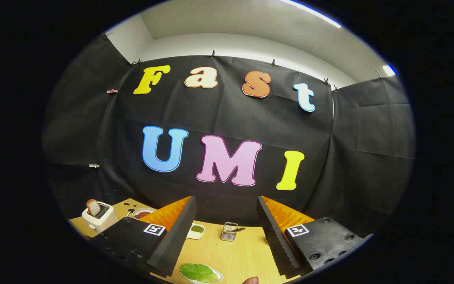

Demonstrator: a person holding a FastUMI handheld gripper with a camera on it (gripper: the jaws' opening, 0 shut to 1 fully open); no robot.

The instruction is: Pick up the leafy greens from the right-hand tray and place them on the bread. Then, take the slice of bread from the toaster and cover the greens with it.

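The hand-held gripper [227, 236] hangs above the table [242, 252] with its fingers [172, 240] spread wide, holding nothing. Between them, near the table's front edge, leafy greens [198, 272] lie on a white tray [217, 277]. A toaster [100, 217] holding a bread slice [92, 206] stands at the far left corner.

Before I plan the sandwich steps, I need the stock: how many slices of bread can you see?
1: a slice of bread stands in the toaster, beyond the open gripper's left finger. Another slice may be hidden behind the fingers.
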